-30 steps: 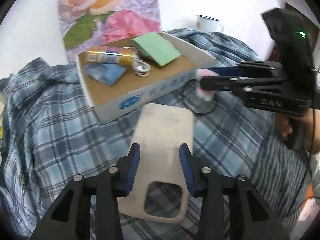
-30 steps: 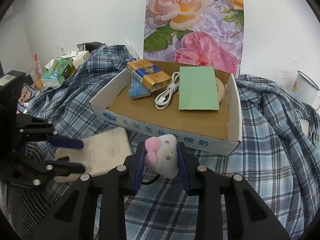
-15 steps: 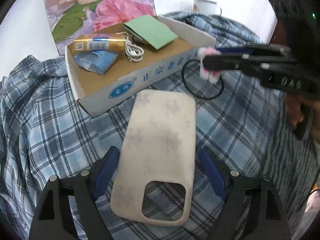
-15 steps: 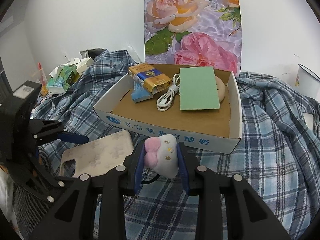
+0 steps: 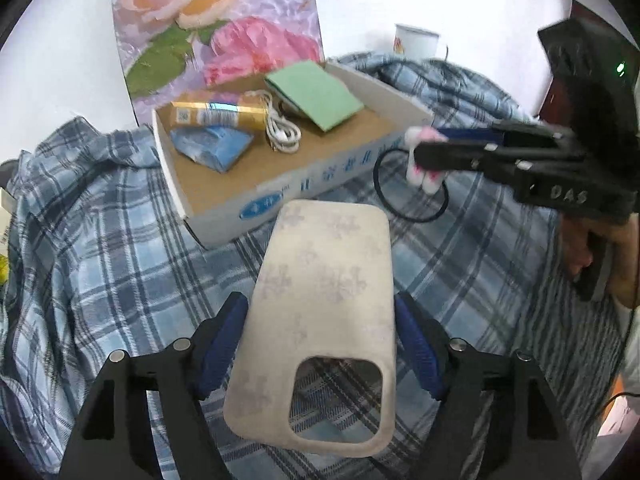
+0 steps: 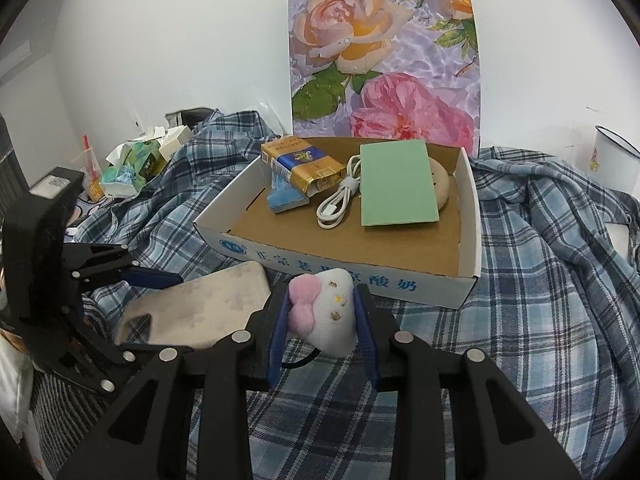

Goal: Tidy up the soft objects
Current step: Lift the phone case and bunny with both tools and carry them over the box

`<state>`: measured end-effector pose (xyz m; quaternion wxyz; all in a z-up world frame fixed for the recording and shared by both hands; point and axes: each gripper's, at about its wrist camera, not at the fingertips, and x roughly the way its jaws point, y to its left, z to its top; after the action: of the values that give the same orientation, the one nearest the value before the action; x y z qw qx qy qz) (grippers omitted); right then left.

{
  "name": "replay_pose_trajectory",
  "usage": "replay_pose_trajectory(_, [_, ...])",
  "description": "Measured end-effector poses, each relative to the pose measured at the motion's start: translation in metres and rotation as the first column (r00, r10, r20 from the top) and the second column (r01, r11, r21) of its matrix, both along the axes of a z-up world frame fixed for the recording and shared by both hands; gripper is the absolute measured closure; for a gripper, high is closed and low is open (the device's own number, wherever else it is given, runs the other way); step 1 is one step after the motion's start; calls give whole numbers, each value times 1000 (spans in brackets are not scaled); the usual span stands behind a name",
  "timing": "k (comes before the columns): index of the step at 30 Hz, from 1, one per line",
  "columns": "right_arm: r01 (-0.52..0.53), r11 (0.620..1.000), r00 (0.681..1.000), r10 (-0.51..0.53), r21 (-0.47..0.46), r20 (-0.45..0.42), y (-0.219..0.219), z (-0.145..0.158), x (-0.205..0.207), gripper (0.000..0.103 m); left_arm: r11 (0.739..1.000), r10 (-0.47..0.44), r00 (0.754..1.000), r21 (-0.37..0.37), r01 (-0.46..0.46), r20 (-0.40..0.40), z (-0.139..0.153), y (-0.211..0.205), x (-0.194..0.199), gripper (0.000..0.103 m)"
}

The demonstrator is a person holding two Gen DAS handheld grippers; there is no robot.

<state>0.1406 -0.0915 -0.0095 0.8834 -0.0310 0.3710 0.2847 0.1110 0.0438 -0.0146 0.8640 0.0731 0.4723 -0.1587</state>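
Observation:
A beige soft phone case (image 5: 324, 304) with a camera cutout sits between the blue pads of my left gripper (image 5: 320, 340); the jaws touch both its long edges and hold it above the plaid cloth. It also shows in the right wrist view (image 6: 200, 308). My right gripper (image 6: 322, 320) is shut on a small white plush charm with a pink bow (image 6: 324, 312), whose black elastic loop (image 5: 404, 200) hangs below. The charm (image 5: 422, 160) hovers just in front of the cardboard box (image 6: 468, 240). The left gripper (image 6: 132, 280) is seen at the left of the right wrist view.
The box holds a cigarette pack (image 6: 300, 164), blue tissue packet (image 6: 286, 200), white cable (image 6: 340, 196), green card (image 6: 396, 188) and a beige round thing (image 6: 440, 184). A rose picture (image 6: 384, 64) leans on the wall behind. An enamel mug (image 6: 614, 164) stands right; tissue boxes (image 6: 136, 160) left.
My left gripper opened wide, then closed on the phone case's long edges and lifted it. My right gripper kept hold of the plush charm and rose a little towards the box.

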Motion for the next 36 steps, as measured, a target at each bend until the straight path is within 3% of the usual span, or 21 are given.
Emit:
replay_pose_trajectory(11, [16, 999, 999, -17, 33, 35, -10, 11, -3, 73, 997, 40, 996, -74, -34, 83, 37, -1, -14, 27])
replay_pose_trajectory(19, [23, 998, 992, -31, 61, 121, -17, 43, -14, 73, 992, 75, 981, -116, -55, 178, 75, -1, -25, 27])
replay_pose_trajectory(29, [-4, 998, 972, -11, 67, 236, -23, 95, -44, 73, 981, 140, 931, -172, -85, 336, 137, -7, -50, 27])
replay_pose_trajectory(36, [-26, 996, 955, 1, 80, 297, -30, 128, -63, 72, 976, 170, 901, -195, -97, 400, 161, -15, -61, 27])
